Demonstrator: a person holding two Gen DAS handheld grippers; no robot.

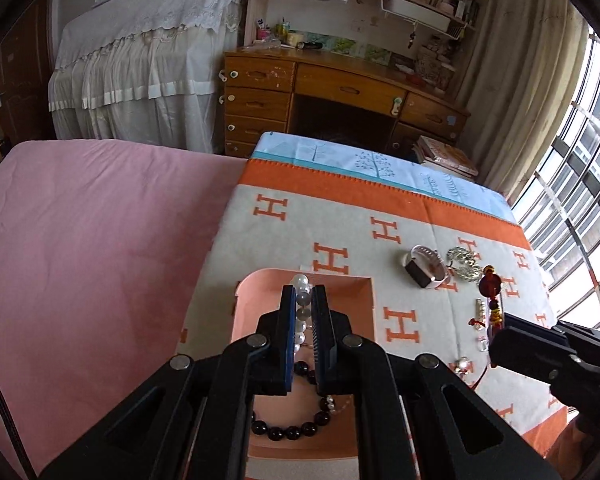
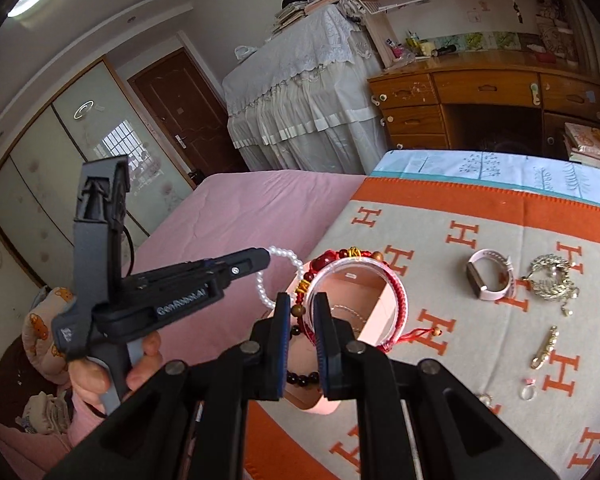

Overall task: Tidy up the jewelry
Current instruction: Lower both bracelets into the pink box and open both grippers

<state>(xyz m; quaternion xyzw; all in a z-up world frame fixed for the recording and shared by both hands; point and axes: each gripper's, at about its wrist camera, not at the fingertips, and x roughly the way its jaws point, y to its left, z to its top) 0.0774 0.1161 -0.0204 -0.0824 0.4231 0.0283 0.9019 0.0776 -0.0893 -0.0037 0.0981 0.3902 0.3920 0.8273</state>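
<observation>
- Closest, the left gripper [image 1: 304, 296] is clamped on a pearl bracelet [image 1: 301, 312], held over the pink box [image 1: 364, 304]
- Below it, inside that box, lies a dark bead bracelet [image 1: 296, 428]
- Likewise the right gripper [image 2: 302, 304] is pinched narrow on a clear bangle [image 2: 356, 270] bundled with a red cord bracelet [image 2: 400, 300] and red beads [image 2: 324, 260], above the box's near rim
- Farther out on the orange-and-grey blanket [image 2: 440, 208] sit a small ring [image 2: 527, 390] and a gold clasp [image 2: 545, 347], well apart from the box
- Beyond them rest a pink watch [image 2: 490, 274] and, just beside it, a silver chain piece [image 2: 552, 276]
- Farthest back stands a wooden desk [image 2: 488, 92]
</observation>
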